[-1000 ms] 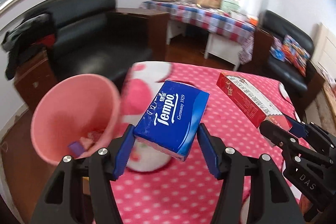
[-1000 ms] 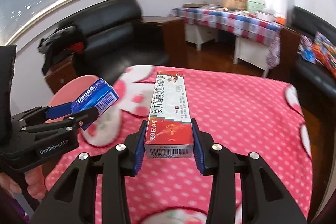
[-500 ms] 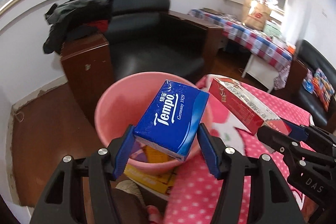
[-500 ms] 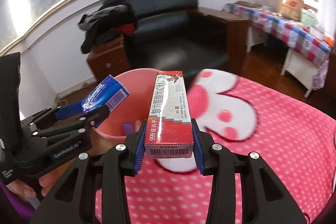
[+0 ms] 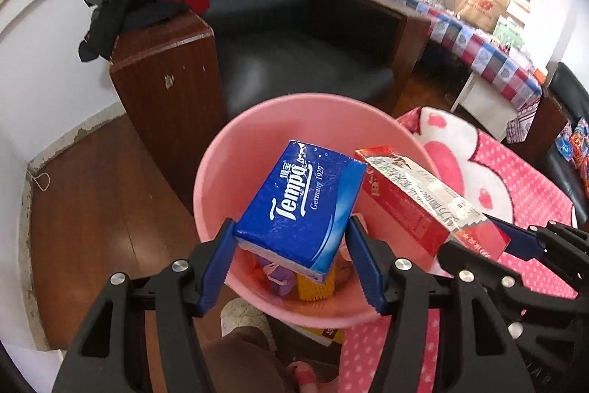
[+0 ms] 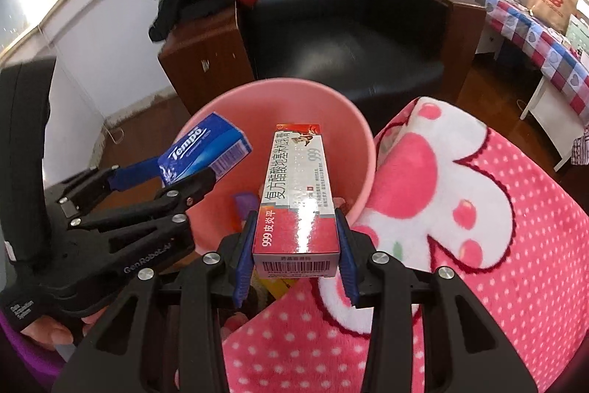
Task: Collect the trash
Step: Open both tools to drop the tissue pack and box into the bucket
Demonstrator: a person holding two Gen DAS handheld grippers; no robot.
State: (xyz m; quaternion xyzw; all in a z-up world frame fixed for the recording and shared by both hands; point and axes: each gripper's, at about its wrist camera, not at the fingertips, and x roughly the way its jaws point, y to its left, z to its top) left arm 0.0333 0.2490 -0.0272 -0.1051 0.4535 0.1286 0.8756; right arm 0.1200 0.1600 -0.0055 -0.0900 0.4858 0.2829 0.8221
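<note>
My left gripper (image 5: 291,258) is shut on a blue Tempo tissue pack (image 5: 302,205) and holds it over the open pink bin (image 5: 221,164). My right gripper (image 6: 296,247) is shut on a long red-and-white medicine box (image 6: 298,194), held over the same pink bin (image 6: 346,113). The box (image 5: 423,201) and the right gripper (image 5: 515,245) show at the right in the left wrist view. The tissue pack (image 6: 206,150) and the left gripper (image 6: 162,183) show at the left in the right wrist view. Purple and yellow scraps (image 5: 294,279) lie inside the bin.
A pink dotted blanket (image 6: 460,245) covers the surface right of the bin. A black armchair (image 5: 294,54) with a wooden side cabinet (image 5: 165,80) and dark clothes on it stands behind the bin. A checkered-cloth table (image 5: 478,50) is far right. Wooden floor (image 5: 92,209) lies at left.
Both grippers swung left from over the pink blanket to above the pink bin, and have come closer over its opening. Both keep their grip.
</note>
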